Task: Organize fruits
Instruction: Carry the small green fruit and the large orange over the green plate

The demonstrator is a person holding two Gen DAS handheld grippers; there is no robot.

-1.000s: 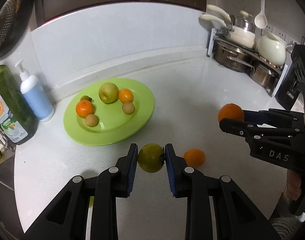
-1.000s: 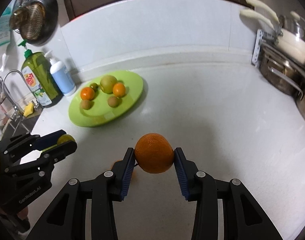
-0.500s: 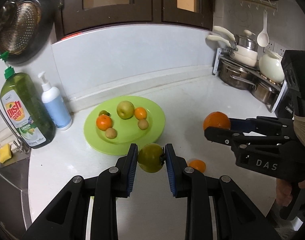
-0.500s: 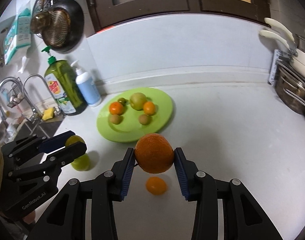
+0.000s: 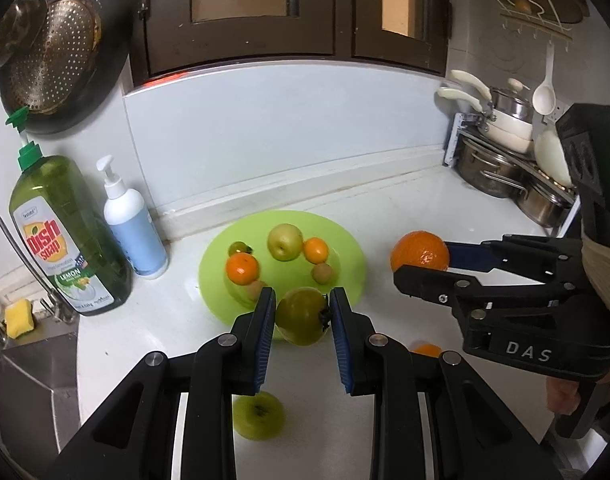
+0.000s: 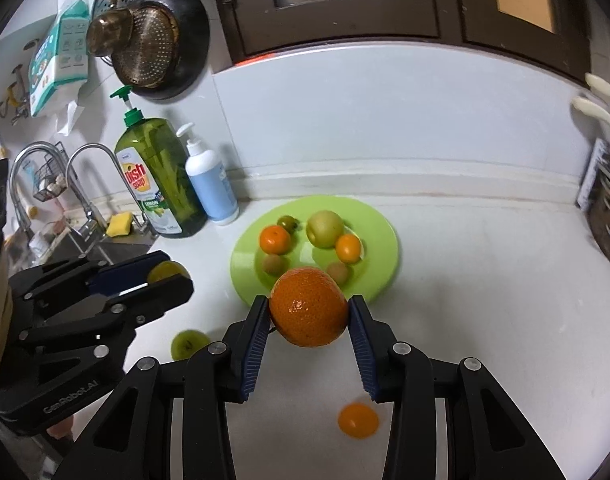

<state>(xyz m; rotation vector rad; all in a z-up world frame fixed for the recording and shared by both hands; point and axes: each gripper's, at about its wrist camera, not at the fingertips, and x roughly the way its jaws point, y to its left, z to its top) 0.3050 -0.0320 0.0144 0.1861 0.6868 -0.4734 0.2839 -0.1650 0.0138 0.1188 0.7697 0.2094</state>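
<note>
My left gripper (image 5: 301, 316) is shut on a green round fruit (image 5: 301, 317) and holds it above the counter, near the front rim of the green plate (image 5: 345, 240). My right gripper (image 6: 309, 316) is shut on a large orange (image 6: 308, 312), also raised in front of the plate (image 6: 379, 224). The plate holds a green apple (image 5: 285, 241), two small oranges, two brown fruits and a small green one. A green apple (image 5: 258, 416) and a small orange (image 6: 358, 420) lie on the counter below the grippers.
A green dish soap bottle (image 5: 67, 236) and a white pump bottle (image 5: 135, 224) stand left of the plate by the sink (image 5: 21, 364). Pots on a rack (image 5: 501, 160) stand at the back right. A pan and strainer (image 6: 153, 44) hang on the wall.
Both grippers have risen and pulled back from the counter with their fruits; the plate looks farther away. The green apple on the counter has come into view below my left gripper.
</note>
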